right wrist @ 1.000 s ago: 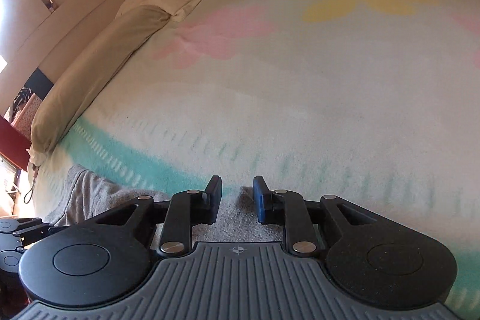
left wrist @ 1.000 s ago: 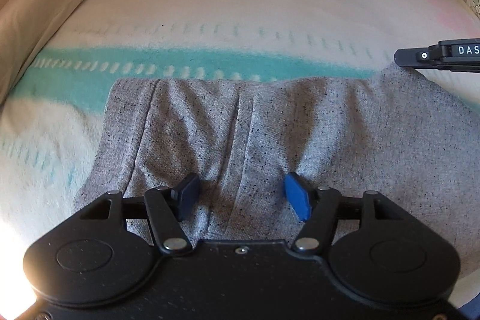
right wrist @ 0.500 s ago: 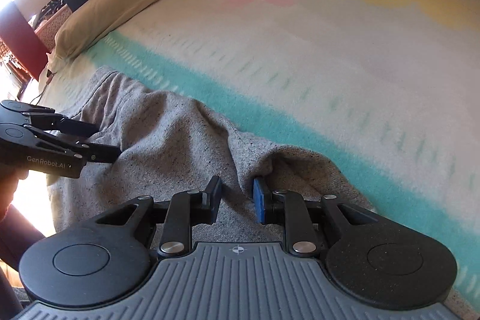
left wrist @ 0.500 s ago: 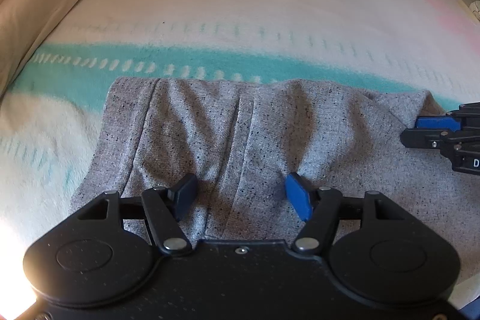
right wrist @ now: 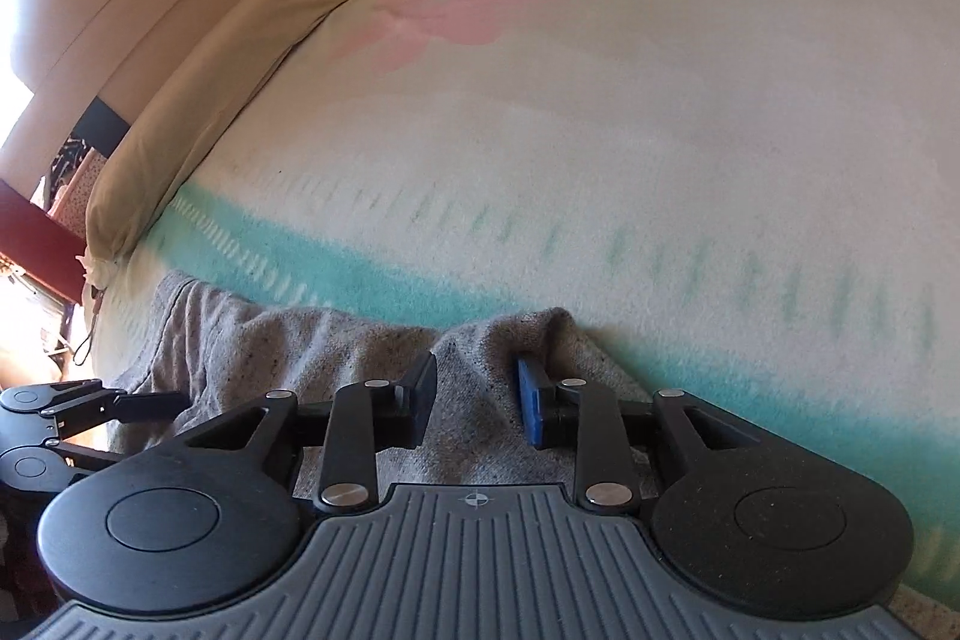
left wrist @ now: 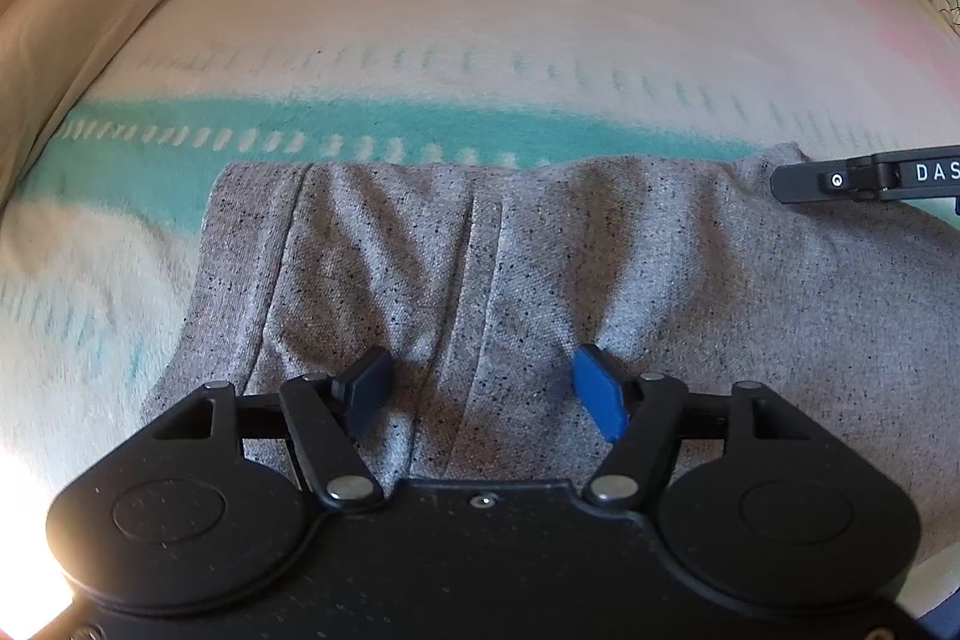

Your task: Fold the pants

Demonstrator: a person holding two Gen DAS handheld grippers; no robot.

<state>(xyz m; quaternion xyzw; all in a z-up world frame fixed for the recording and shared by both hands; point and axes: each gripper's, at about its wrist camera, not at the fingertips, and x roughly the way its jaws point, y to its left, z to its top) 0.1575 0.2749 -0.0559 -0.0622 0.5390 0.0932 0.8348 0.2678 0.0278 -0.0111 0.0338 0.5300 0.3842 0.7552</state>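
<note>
Floral blanket point(left wrist: 480, 10), grey pants point(left wrist: 600, 268), window point(right wrist: 18, 34) right-view only

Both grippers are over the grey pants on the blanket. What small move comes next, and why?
Probably close the right gripper on the raised fold of the grey pants between its fingers; the fabric is bunched there but looks unpinched. The left gripper stands open over the cloth.

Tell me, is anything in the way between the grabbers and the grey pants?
Nothing visible. The left gripper sits right over the grey pants with jaws wide, and the right gripper is at their far corner.
</note>
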